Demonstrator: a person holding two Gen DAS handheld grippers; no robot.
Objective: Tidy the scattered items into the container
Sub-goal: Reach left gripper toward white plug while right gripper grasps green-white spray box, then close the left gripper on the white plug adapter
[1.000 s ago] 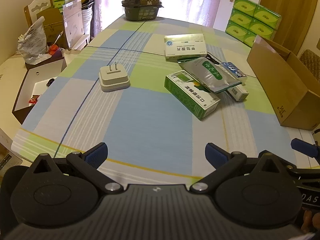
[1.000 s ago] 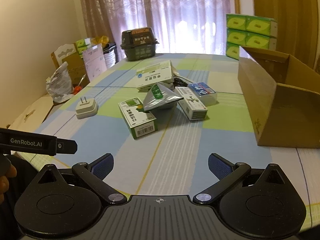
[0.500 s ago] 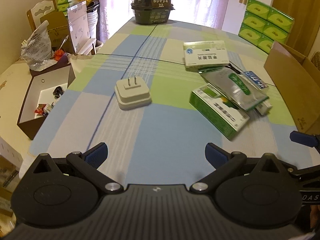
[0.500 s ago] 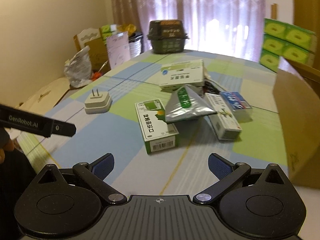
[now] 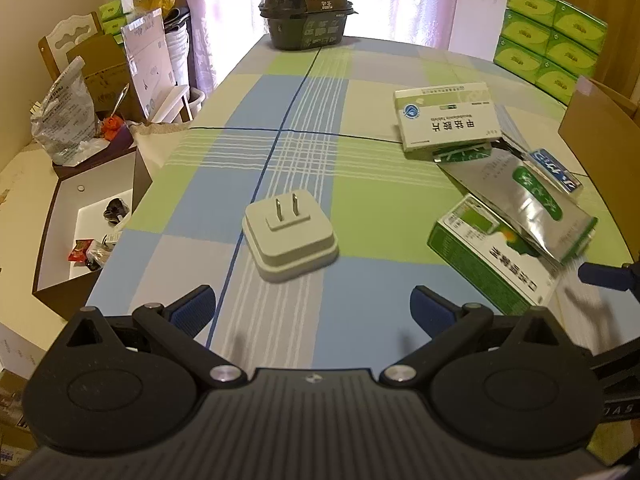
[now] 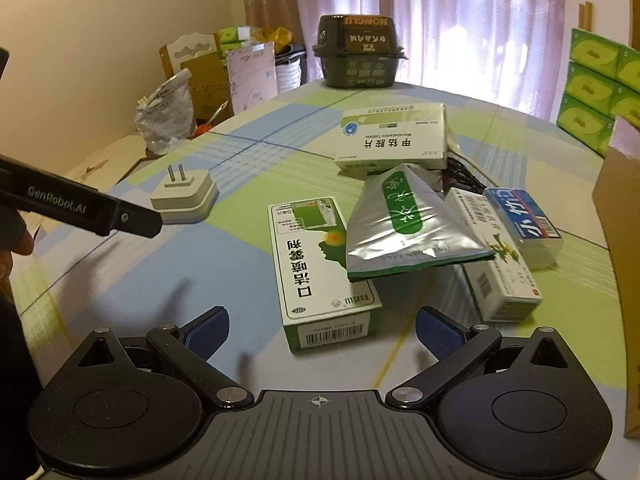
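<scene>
Left wrist view: left gripper (image 5: 313, 312) released, empty, facing white plastic plug adapter (image 5: 290, 235) mid-worktop; right gripper (image 6: 322, 330) released before green-white cardboard medicine box (image 6: 320, 270).

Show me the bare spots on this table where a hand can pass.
Bare cloth lies between the plug adapter and the green box, and from the adapter back to the black tub. It is crowded around the foil pouch, beside the cardboard box.

Three medicine boxes (image 6: 320, 264) (image 6: 394, 138) (image 6: 494, 256), one foil pouch (image 6: 404, 228), one plug adapter (image 5: 290, 234), one blue-labelled case (image 6: 524, 224), one cardboard box (image 5: 596, 128).
</scene>
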